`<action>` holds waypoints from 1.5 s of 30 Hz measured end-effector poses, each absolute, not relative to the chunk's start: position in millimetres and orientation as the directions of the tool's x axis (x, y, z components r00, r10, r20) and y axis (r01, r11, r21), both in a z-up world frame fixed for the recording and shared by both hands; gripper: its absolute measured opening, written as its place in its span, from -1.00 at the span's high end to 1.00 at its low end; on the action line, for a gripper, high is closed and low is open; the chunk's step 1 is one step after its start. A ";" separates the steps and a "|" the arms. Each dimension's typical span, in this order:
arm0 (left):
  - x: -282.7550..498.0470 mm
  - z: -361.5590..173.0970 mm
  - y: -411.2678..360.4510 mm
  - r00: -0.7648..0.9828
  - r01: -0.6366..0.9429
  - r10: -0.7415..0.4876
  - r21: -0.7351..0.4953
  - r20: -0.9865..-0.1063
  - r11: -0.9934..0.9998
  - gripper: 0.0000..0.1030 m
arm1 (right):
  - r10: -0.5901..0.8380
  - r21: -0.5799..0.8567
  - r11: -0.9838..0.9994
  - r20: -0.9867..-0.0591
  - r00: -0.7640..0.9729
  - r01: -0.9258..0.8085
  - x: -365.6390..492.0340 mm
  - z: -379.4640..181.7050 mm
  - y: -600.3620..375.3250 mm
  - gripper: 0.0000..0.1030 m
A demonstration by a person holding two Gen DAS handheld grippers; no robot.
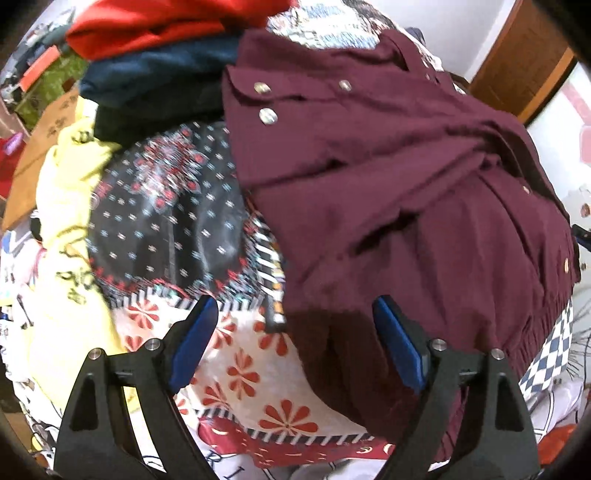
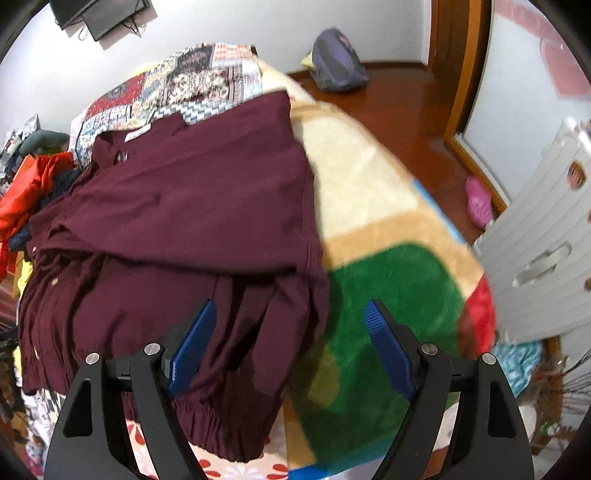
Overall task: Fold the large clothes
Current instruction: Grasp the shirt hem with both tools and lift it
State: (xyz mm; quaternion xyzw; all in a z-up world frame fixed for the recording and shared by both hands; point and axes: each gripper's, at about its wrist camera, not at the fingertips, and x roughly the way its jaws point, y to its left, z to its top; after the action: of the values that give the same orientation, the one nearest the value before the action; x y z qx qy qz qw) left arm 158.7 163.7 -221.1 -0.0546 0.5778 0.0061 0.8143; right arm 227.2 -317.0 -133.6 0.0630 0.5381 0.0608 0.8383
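Maroon jacket (image 1: 388,177) lies spread on the bed, front up, metal snap buttons (image 1: 268,116) visible along the placket and pocket flap; the gathered elastic hem faces the cameras. In the right wrist view the same maroon jacket (image 2: 177,229) covers the left half of the bed, collar end away from the camera, its right edge lying over a plush blanket (image 2: 388,295) with cream, green and red blocks. Left gripper (image 1: 295,341) points steeply down over the near left corner of the jacket: jaws wide apart, nothing between the blue pads, neither pad pressing on cloth. Its right pad hangs above the maroon hem, its left pad above a white sheet with red flower print (image 1: 243,373). Right gripper (image 2: 291,343) likewise pitched steeply down, jaws spread wide and empty; left pad over the jacket's hem area, right pad over the green patch of the blanket, so the jacket's right edge falls between the two pads in the picture. Whether either gripper touches the fabric cannot be told. Beside the jacket, left wrist view: a dark patterned cloth (image 1: 166,221), a yellow garment (image 1: 70,206), a stack of red (image 1: 159,26) and navy (image 1: 159,70) clothes further back. Both views are somewhat motion-blurred.
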 end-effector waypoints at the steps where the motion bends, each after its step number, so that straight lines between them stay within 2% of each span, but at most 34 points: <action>1: 158.8 -223.2 161.6 0.324 -0.069 -0.067 -0.094 -0.944 0.993 -0.67 | 0.181 0.183 0.982 -0.899 0.398 -0.033 225.2 -138.5 -316.3 -0.55; 4: 159.1 -229.7 154.0 0.292 -0.049 -0.136 -0.157 -0.947 0.986 -0.67 | 0.218 0.218 0.975 -0.909 0.356 -0.041 220.7 -150.0 -311.3 -0.54; 5: 159.3 -231.4 150.4 0.285 -0.040 -0.163 -0.181 -0.945 0.983 -0.66 | 0.232 0.231 0.972 -0.911 0.342 -0.044 219.0 -154.0 -309.2 -0.49; 6: 159.4 -231.9 147.7 0.284 -0.036 -0.178 -0.196 -0.942 0.980 -0.52 | 0.246 0.245 0.968 -0.909 0.338 -0.048 217.6 -155.7 -307.6 -0.18; 7: 159.6 -231.5 145.2 0.282 -0.027 -0.211 -0.227 -0.936 0.974 -0.44 | 0.286 0.281 0.958 -0.901 0.326 -0.063 216.8 -157.7 -304.0 0.02; 8: 159.3 -230.9 143.5 0.282 -0.023 -0.224 -0.240 -0.933 0.971 -0.33 | 0.309 0.302 0.951 -0.896 0.318 -0.073 216.6 -157.5 -302.1 0.28; 10: 159.8 -227.2 140.1 0.284 -0.001 -0.256 -0.267 -0.924 0.964 -0.06 | 0.287 0.272 0.958 -0.901 0.326 -0.091 218.3 -152.5 -294.5 0.44; 11: 159.8 -224.0 138.1 0.291 0.010 -0.261 -0.269 -0.921 0.963 0.16 | 0.272 0.248 0.962 -0.901 0.337 -0.113 219.8 -148.2 -290.4 0.61; 12: 160.2 -219.9 135.6 0.299 0.024 -0.251 -0.256 -0.921 0.966 0.44 | 0.265 0.234 0.964 -0.898 0.351 -0.129 221.8 -142.2 -287.5 0.69; 14: 164.4 -211.1 133.5 0.321 0.039 -0.239 -0.239 -0.917 0.970 0.79 | 0.276 0.236 0.960 -0.890 0.362 -0.151 226.5 -132.2 -284.3 0.75; 15: 167.2 -203.5 134.8 0.338 0.040 -0.254 -0.255 -0.906 0.966 0.83 | 0.281 0.237 0.958 -0.885 0.371 -0.161 229.3 -127.2 -283.4 0.78; 22: 204.1 -147.1 160.0 0.490 0.003 -0.347 -0.396 -0.800 0.918 0.89 | 0.368 0.277 0.928 -0.796 0.481 -0.251 257.9 -65.6 -277.9 0.82; 27: 248.1 -129.3 189.3 0.569 -0.060 -0.351 -0.463 -0.744 0.885 0.91 | 0.386 0.281 0.922 -0.730 0.564 -0.267 306.7 -37.0 -268.5 0.82; 29: 272.8 -132.0 202.5 0.594 -0.109 -0.312 -0.459 -0.741 0.882 0.91 | 0.378 0.280 0.926 -0.717 0.585 -0.254 333.2 -35.9 -263.5 0.82; 34: 322.3 -170.2 226.4 0.578 -0.229 -0.234 -0.430 -0.782 0.873 0.91 | 0.344 0.283 0.939 -0.731 0.589 -0.196 399.0 -64.3 -244.2 0.82; 36: 339.1 -191.4 225.7 0.550 -0.256 -0.187 -0.377 -0.814 0.890 0.91 | 0.318 0.269 0.948 -0.754 0.575 -0.171 422.6 -87.3 -233.3 0.81; 40: 351.8 -215.8 217.0 0.527 -0.265 -0.130 -0.308 -0.840 0.914 0.83 | 0.275 0.237 0.961 -0.809 0.520 -0.139 450.9 -122.6 -224.8 0.81; 45: 352.7 -217.9 206.7 0.507 -0.231 -0.130 -0.280 -0.852 0.932 0.77 | 0.266 0.232 0.964 -0.870 0.415 -0.131 464.6 -147.3 -224.9 0.65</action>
State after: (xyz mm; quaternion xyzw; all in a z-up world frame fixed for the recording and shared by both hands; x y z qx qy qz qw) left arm 352.7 206.7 -217.9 -0.1823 0.4958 0.0297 0.8486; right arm 464.6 -224.9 -147.3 0.0638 0.5277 0.1183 0.8387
